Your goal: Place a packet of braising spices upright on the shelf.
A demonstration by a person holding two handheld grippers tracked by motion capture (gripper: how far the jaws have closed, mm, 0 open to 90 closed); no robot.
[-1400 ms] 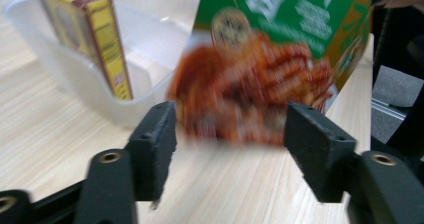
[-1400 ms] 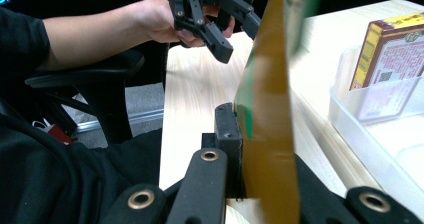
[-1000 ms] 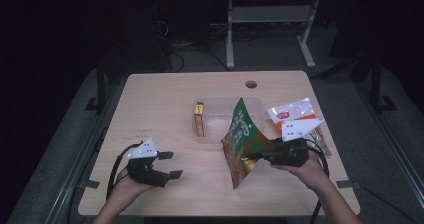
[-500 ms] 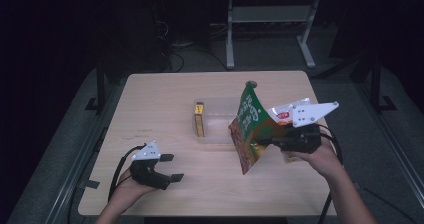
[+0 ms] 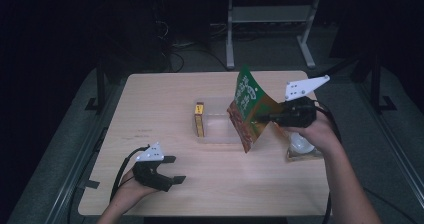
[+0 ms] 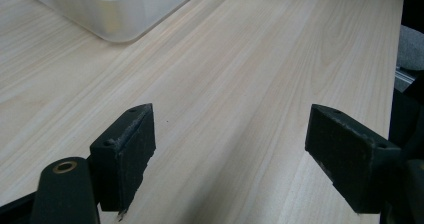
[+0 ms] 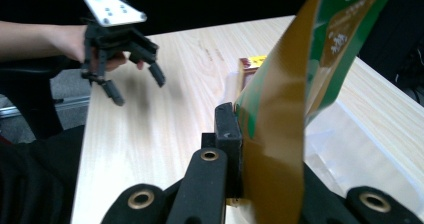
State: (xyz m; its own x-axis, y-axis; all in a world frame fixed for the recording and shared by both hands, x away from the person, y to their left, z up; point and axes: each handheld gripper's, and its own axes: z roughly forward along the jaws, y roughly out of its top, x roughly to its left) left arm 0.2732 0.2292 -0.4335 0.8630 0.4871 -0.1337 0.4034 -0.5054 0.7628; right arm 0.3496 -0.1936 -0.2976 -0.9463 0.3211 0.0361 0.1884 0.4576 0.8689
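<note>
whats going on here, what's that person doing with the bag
A person holds a gripper in each hand at a wooden table. The right gripper is clamped on a green and orange snack bag, held up over a clear plastic bin with a yellow box in it. The left gripper sits open near the table's front edge, holding nothing.

dark room, grey floor (image 5: pixel 65 134), metal stand (image 5: pixel 270 29)

The snack bag (image 5: pixel 248 109) is green and ochre; the bench (image 5: pixel 160 114) pale woodgrain; the small box (image 5: pixel 199 119) yellow and brown.
</note>
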